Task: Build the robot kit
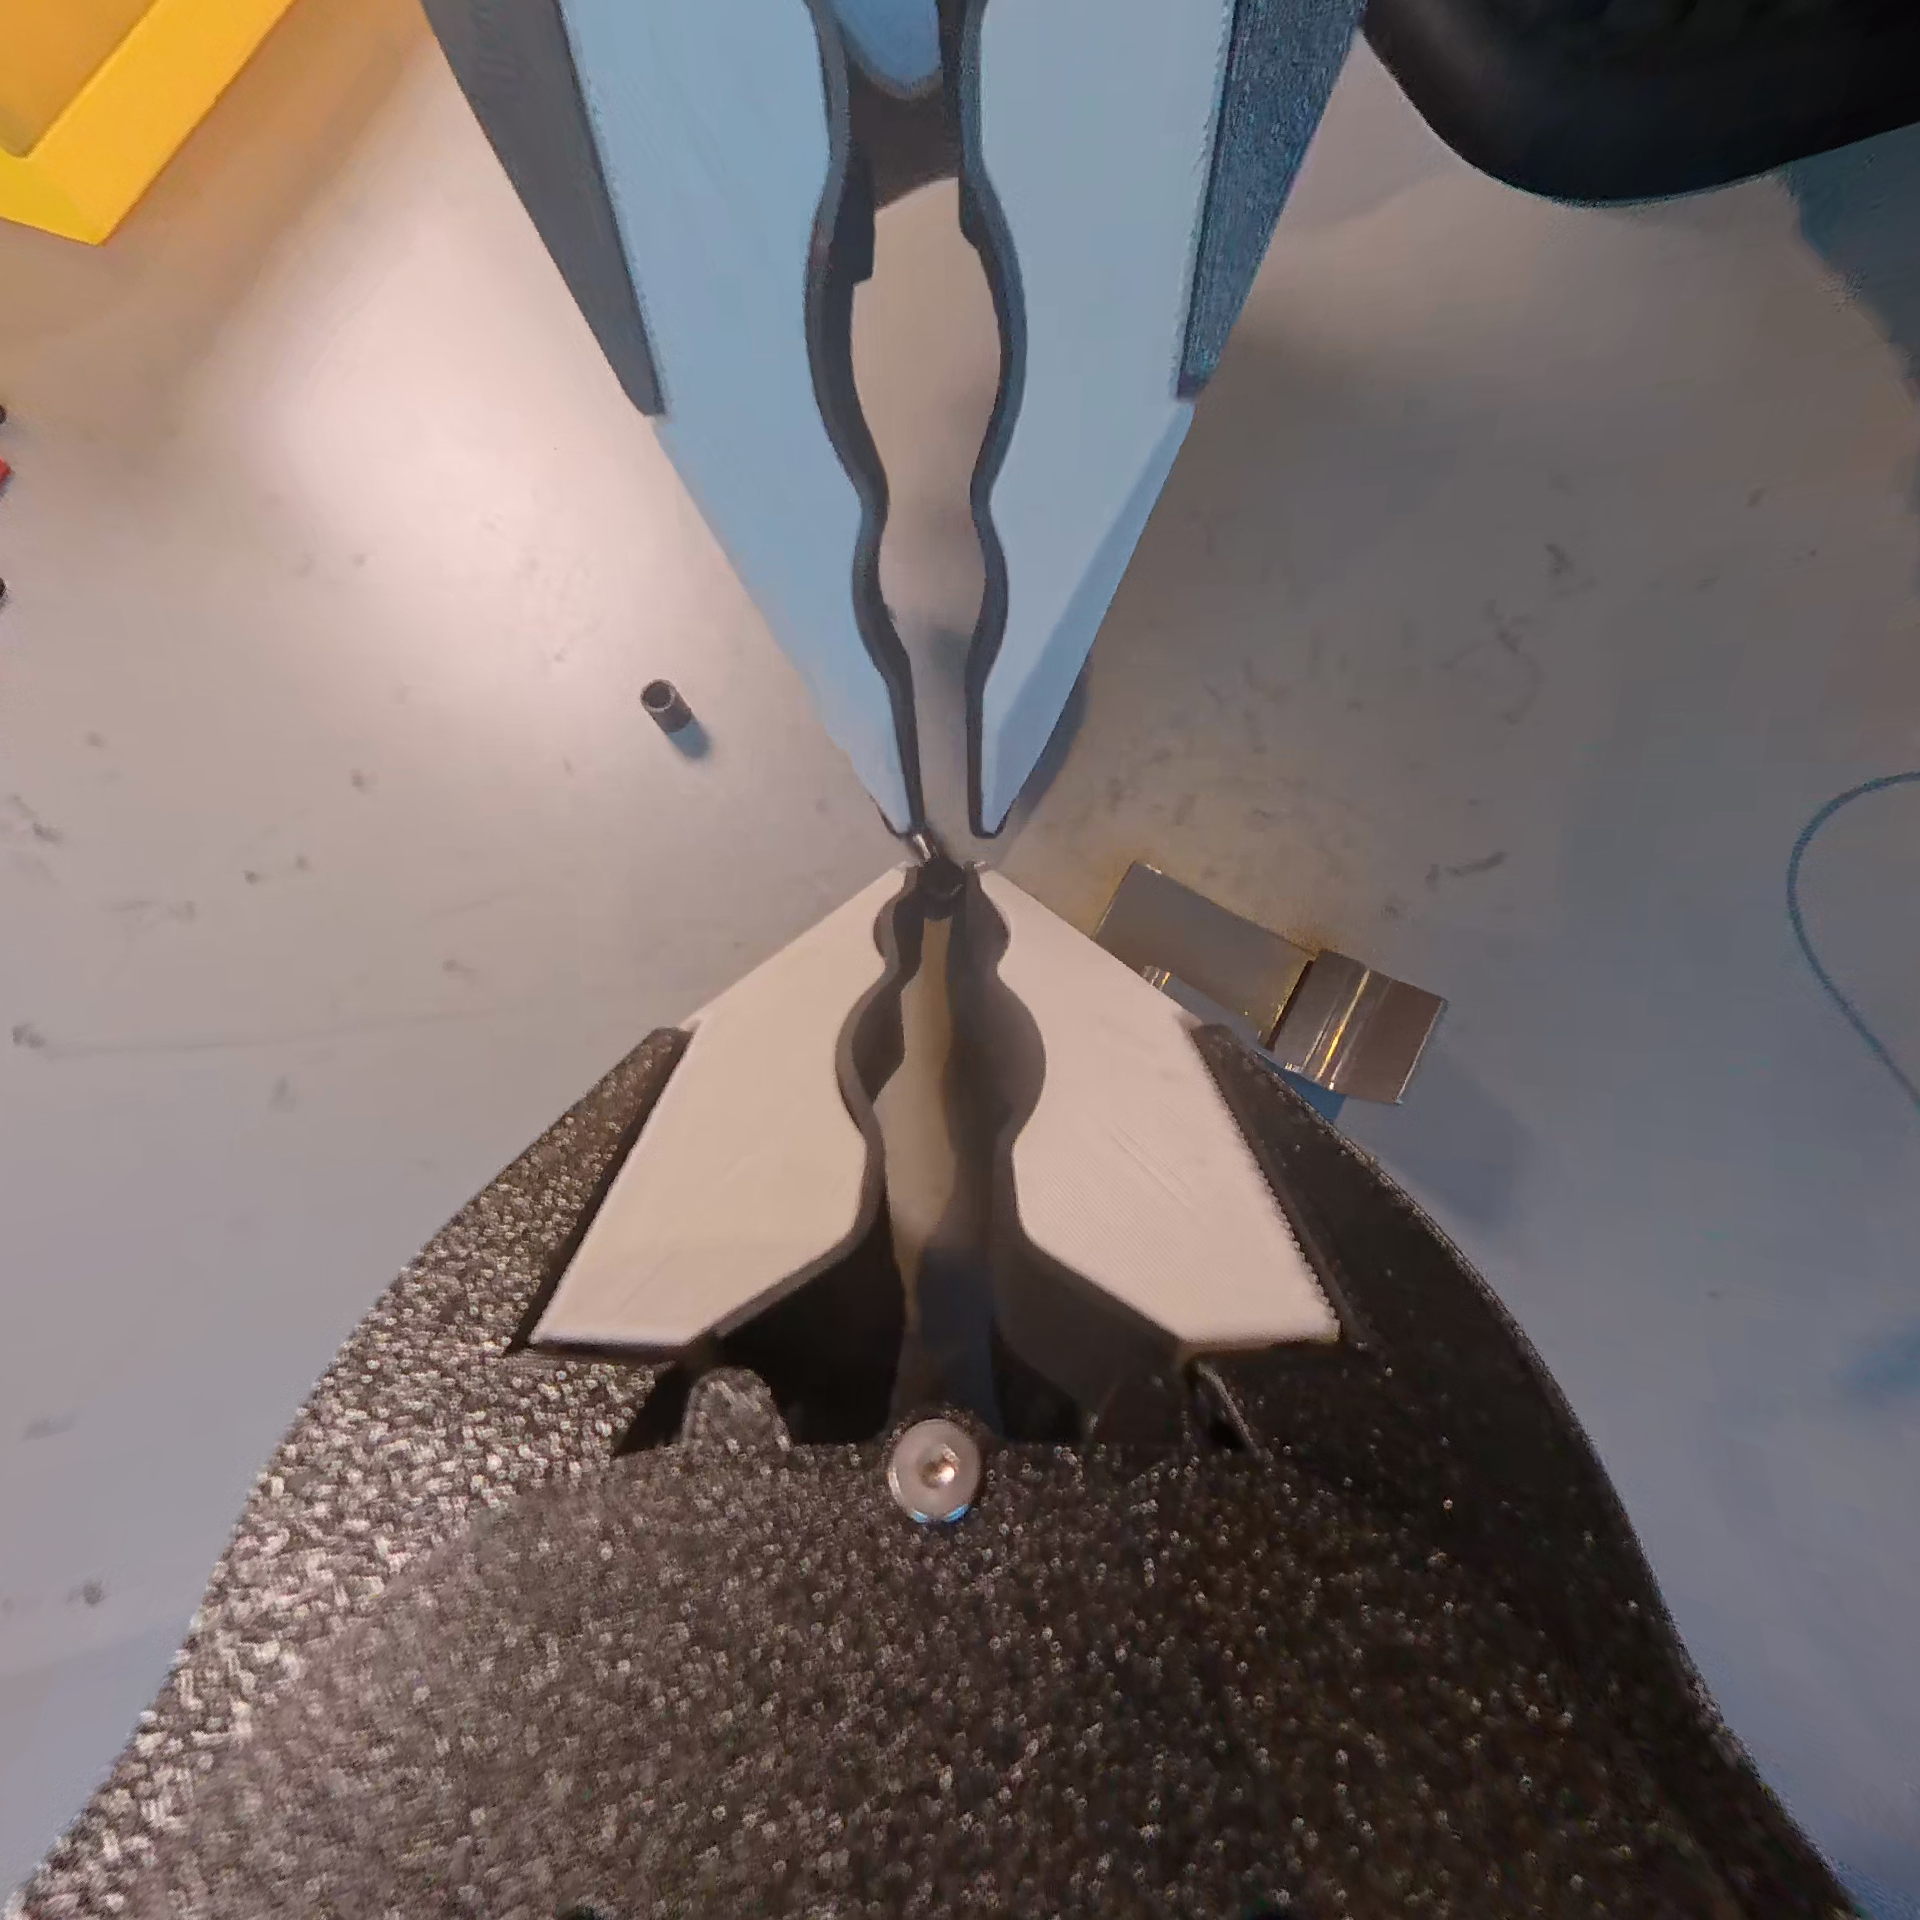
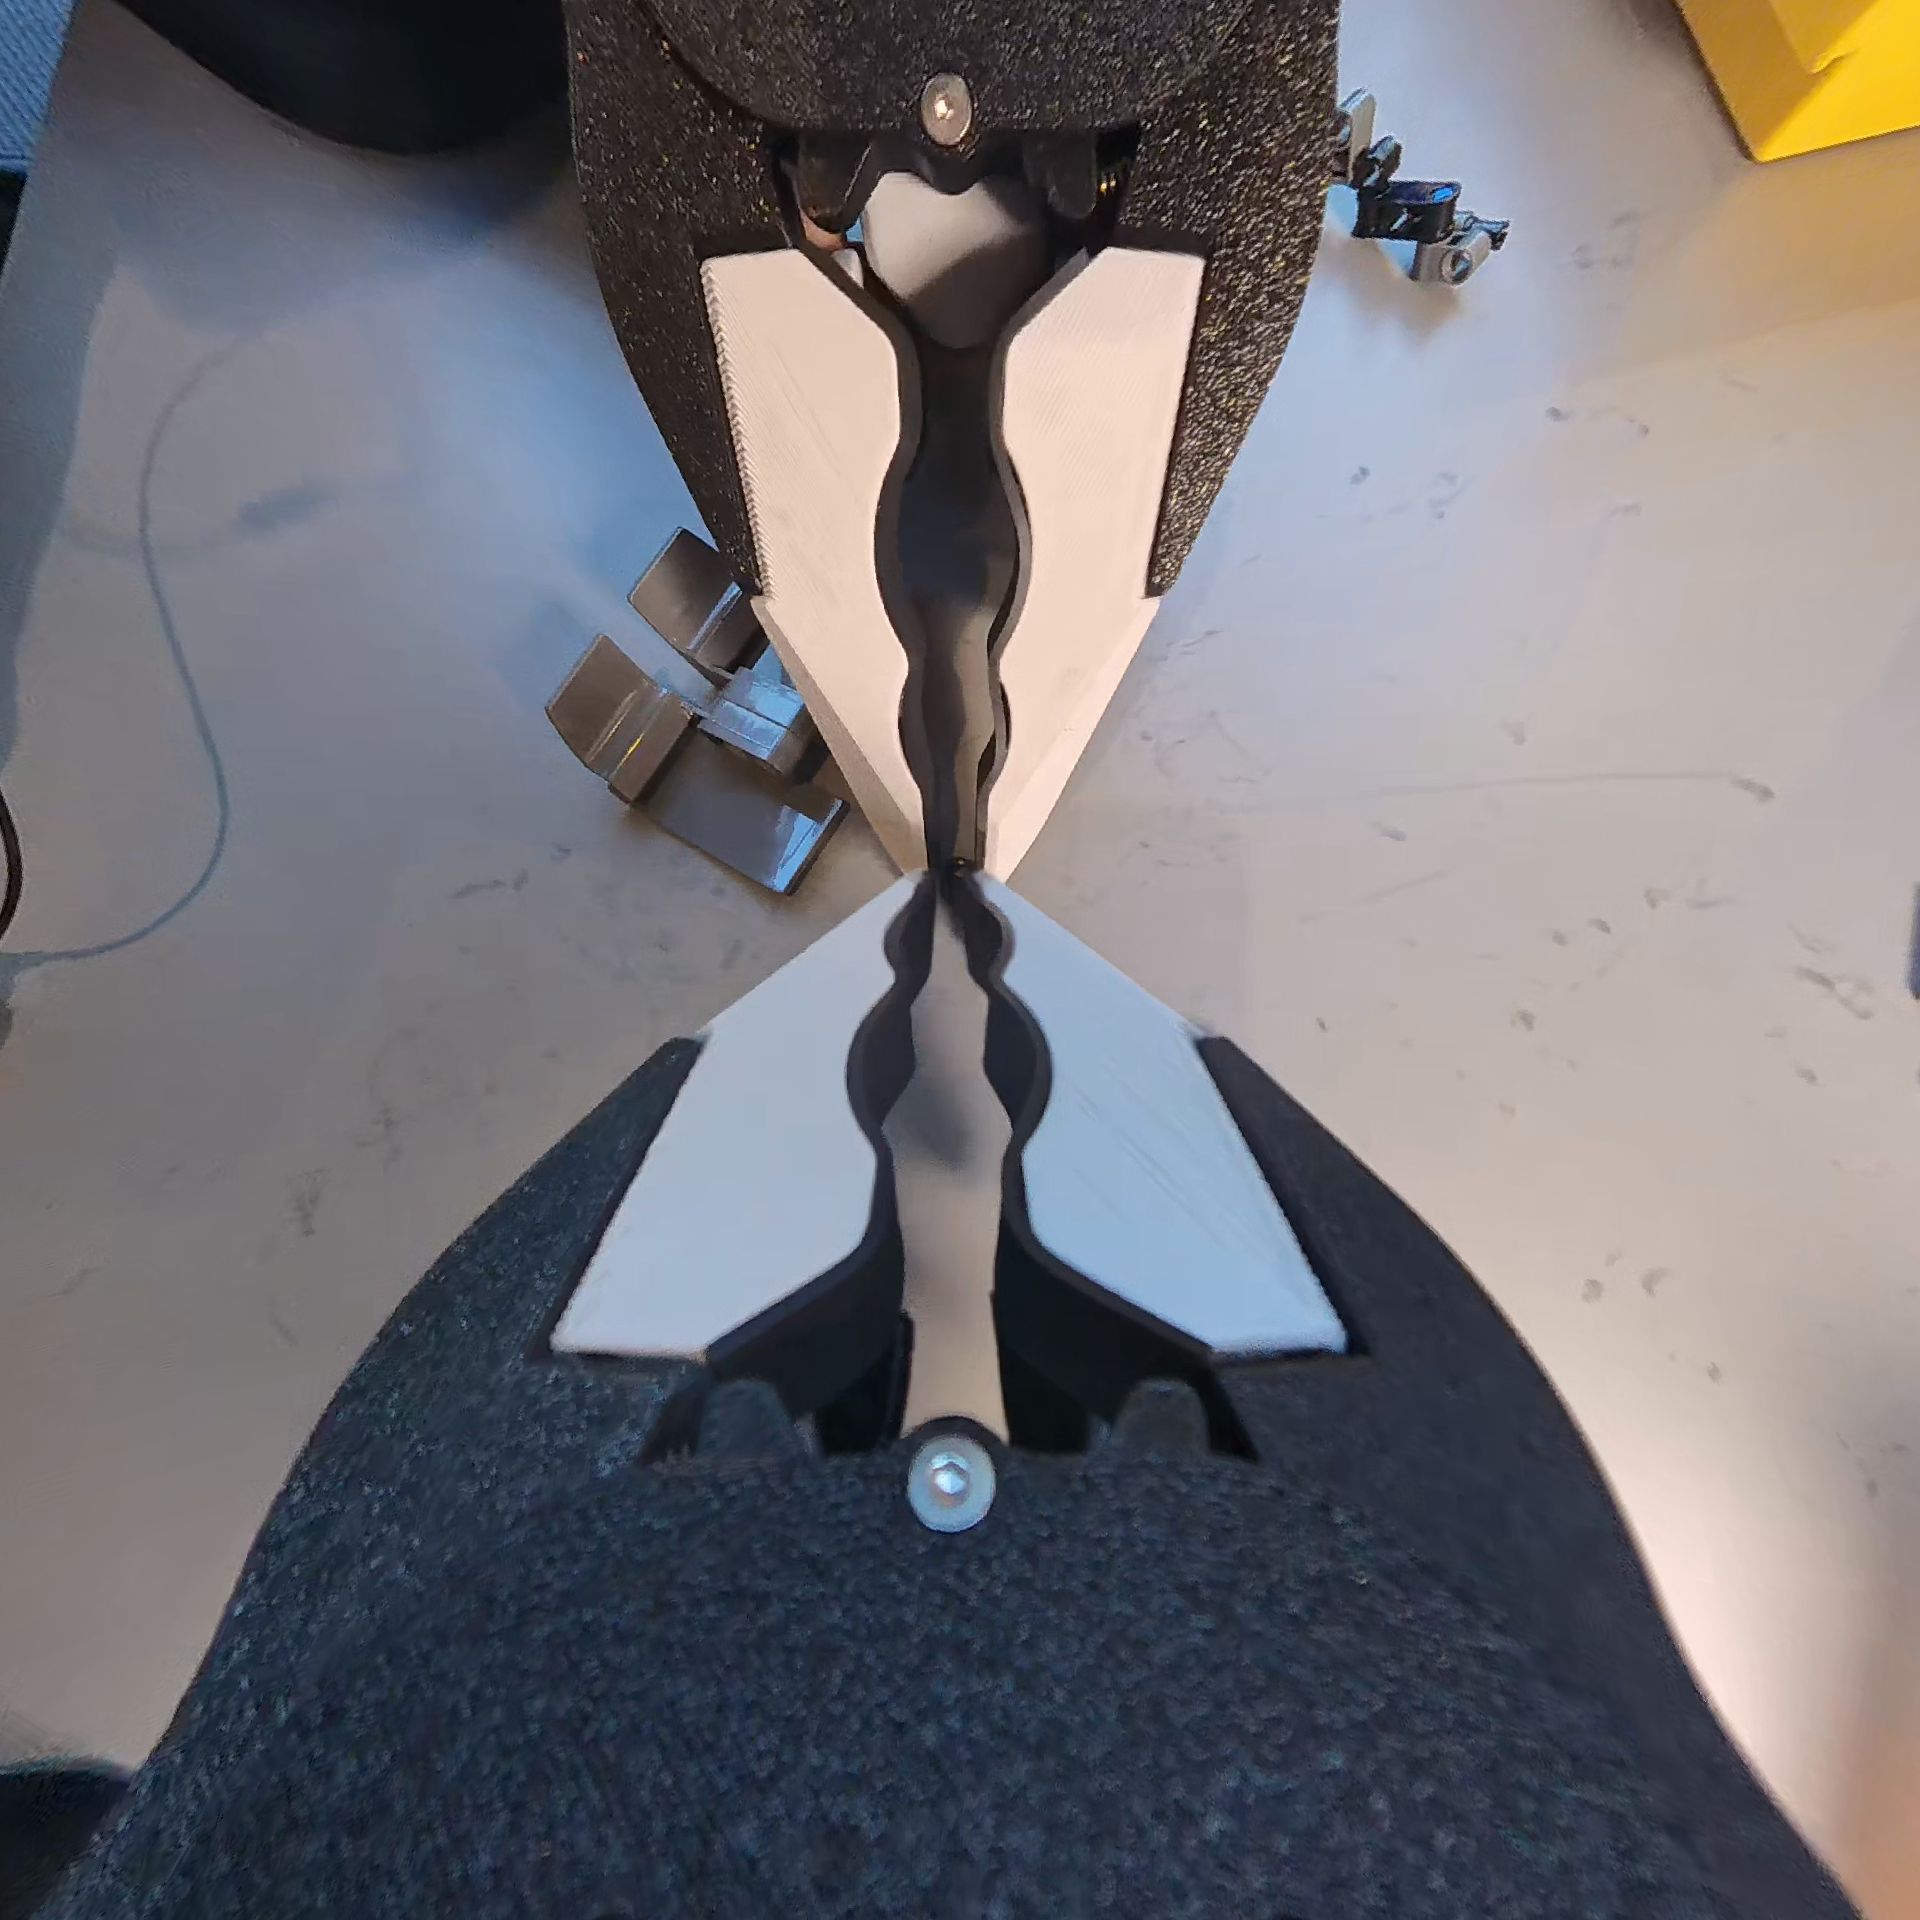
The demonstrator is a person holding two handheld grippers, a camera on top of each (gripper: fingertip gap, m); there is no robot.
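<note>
My left gripper (image 1: 940, 881) points forward from the bottom of the left wrist view and is shut on a small black part (image 1: 940, 891) pinched at its very tips. My right gripper (image 1: 948, 831) comes in from the top and meets it tip to tip, its fingers nearly together around the same tiny part. In the right wrist view my right gripper (image 2: 945, 883) is at the bottom and the left gripper (image 2: 956, 857) is opposite, with tips touching above the table (image 2: 1455, 727). The part is almost hidden between the tips.
A small black sleeve (image 1: 673, 717) lies on the table to the left. A grey bent clip (image 1: 1247, 977) (image 2: 707, 727) lies beside the tips. A yellow box (image 1: 104, 104) (image 2: 1818, 73), a small black-and-blue assembly (image 2: 1413, 208) and a thin cable (image 2: 187, 727) sit farther out. Left and right tips are no more than a few centimetres apart.
</note>
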